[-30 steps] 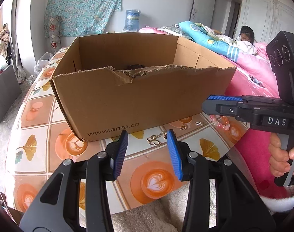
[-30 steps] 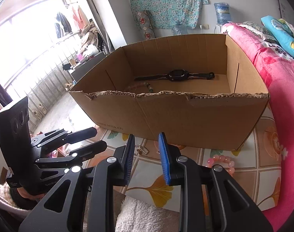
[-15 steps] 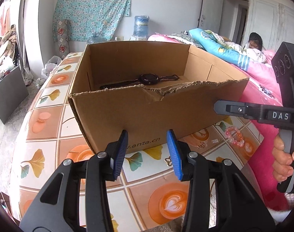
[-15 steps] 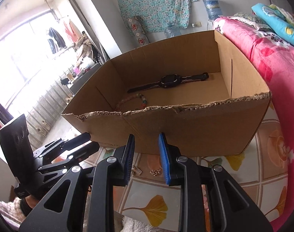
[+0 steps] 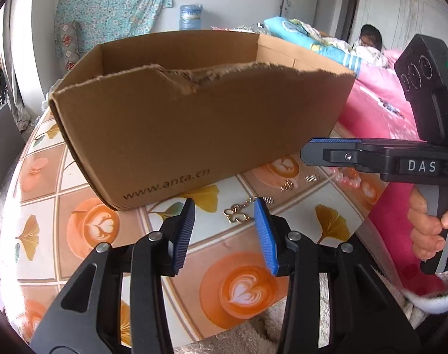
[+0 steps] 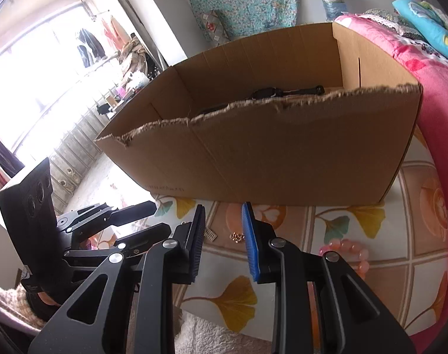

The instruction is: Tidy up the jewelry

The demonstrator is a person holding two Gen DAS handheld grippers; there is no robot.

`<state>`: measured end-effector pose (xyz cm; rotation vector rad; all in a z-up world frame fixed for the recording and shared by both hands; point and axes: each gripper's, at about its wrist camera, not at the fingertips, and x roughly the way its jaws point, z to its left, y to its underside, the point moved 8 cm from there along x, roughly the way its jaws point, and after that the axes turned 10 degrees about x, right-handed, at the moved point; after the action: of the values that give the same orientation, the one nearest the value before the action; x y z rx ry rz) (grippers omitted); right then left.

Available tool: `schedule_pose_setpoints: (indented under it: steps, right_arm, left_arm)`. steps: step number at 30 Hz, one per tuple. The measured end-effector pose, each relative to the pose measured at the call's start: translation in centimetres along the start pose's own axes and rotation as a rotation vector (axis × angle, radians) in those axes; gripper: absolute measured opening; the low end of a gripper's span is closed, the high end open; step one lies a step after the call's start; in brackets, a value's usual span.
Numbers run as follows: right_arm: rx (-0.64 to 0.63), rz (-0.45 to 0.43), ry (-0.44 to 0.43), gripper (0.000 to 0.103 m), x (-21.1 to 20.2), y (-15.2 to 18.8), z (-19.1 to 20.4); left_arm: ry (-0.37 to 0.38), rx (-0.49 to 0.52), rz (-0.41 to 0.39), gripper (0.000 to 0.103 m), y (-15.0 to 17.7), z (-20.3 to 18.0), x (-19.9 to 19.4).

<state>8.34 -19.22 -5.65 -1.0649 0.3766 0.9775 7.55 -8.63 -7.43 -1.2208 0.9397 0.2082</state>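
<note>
Two views split the scene between them. Only the right wrist view looks over the torn rim of the box (image 6: 283,153) and catches a black watch (image 6: 271,92) lying inside near the far wall, its strap stretched along the box's length, parallel to that wall. From the left wrist view the near wall of the box (image 5: 194,124) hides the inside entirely; what it gives instead is the printed web address on that wall and a person on the bed behind.

Loose jewelry lies on the patterned table (image 5: 85,224) between the box and the near edge. A gold chain (image 5: 238,214) sits just ahead of the left gripper (image 5: 224,209), its long axis running from the near left up toward the box. A small gold piece (image 5: 286,185) and a silver clip (image 5: 311,178) lie further right, and a pink bead bracelet (image 6: 344,250) curls near the table's right edge, partly hidden behind the right gripper's finger. The right view also shows a silver clip (image 6: 210,234) and gold piece (image 6: 237,237) just ahead of the right gripper (image 6: 224,221).

Both grippers stand with jaws spread and nothing between them, the left wider than the right. A hand (image 5: 430,230) holds the right gripper's handle.
</note>
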Motion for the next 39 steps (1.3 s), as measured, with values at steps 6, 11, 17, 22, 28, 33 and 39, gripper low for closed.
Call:
schedule_pose_setpoints:
  steps: [6,11,17,22,28,33,39]
  right_arm:
    - [0.026,0.014,0.000,0.026,-0.2,1.5,-0.4]
    - [0.036,0.005,-0.006,0.026,-0.4,1.3,-0.5]
    - [0.039,-0.003,-0.017,0.026,-0.6,1.3,-0.4]
    - [0.050,-0.006,-0.016,0.026,-0.8,1.3,-1.0]
    - [0.050,0.011,-0.024,0.026,-0.3,1.4,-1.1]
    - [0.043,0.022,-0.048,0.026,0.3,1.3,-0.5]
    - [0.034,0.025,-0.063,0.026,0.8,1.3,0.2]
  left_arm:
    - [-0.031,0.069,0.059,0.036,0.6,-0.5,1.9]
    - [-0.010,0.143,0.070,0.026,0.2,-1.1,2.4]
    - [0.012,0.206,0.080,0.012,0.2,-1.9,2.4]
    - [0.006,0.183,0.094,0.009,0.6,-1.9,2.0]
    - [-0.026,0.142,0.108,0.009,1.8,-1.2,0.8]
    - [-0.027,0.089,0.108,0.015,2.2,-0.4,0.4]
    - [-0.045,0.056,0.107,0.028,1.7,0.1,0.6]
